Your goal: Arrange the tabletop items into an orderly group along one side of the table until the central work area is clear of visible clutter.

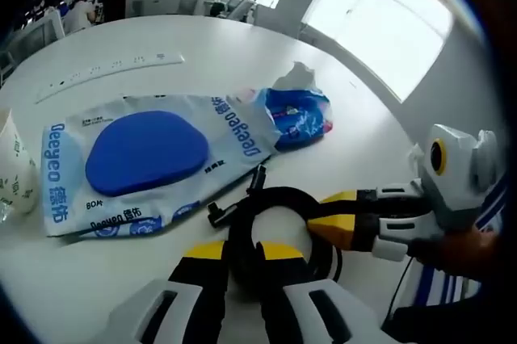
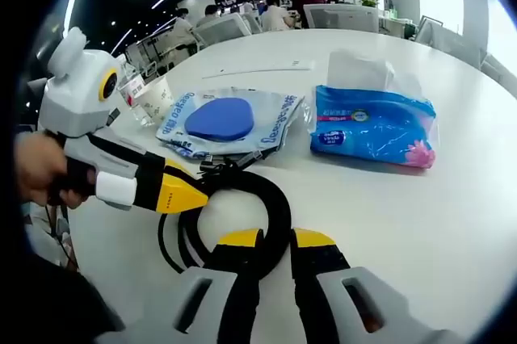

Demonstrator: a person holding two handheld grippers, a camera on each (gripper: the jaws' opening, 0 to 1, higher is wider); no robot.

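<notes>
Round white table [image 1: 242, 53], glossy, in an open office with big windows. Near the table's edge, a coil of thick black cable [image 1: 279, 223] [image 2: 242, 207], looped into a ring with a small black plug end poking out toward the packet. Left gripper [image 1: 241, 267], yellow-tipped black jaws on white housing, pinching the near side of the cable coil, jaws close together with the black loop between them. Right gripper [image 2: 276, 251], same build, jaws set narrowly with the cable's rim running under the left jaw; hard to tell whether clamped on the coil or merely resting against it. In the left gripper view, right gripper entering from the right [image 1: 323, 219], yellow tip touching the far side of the ring, held by a hand [image 1: 468, 247] with a striped sleeve below. In the right gripper view, left gripper coming in from the left [image 2: 190, 195], tip against the coil, a hand [image 2: 36, 170] wrapped round its handle. Just beyond the coil, a flat clear plastic packet with a blue oval pad inside and blue lettering [image 1: 145, 158] [image 2: 230, 122]. Beside that, a blue soft pack of tissues with a white sheet sticking up [image 1: 295, 114] [image 2: 376, 122]. Paper cup with green print [image 1: 14, 166] [image 2: 153, 98] at the packet's other side. Long white power strip [image 1: 109, 69] farther back
</notes>
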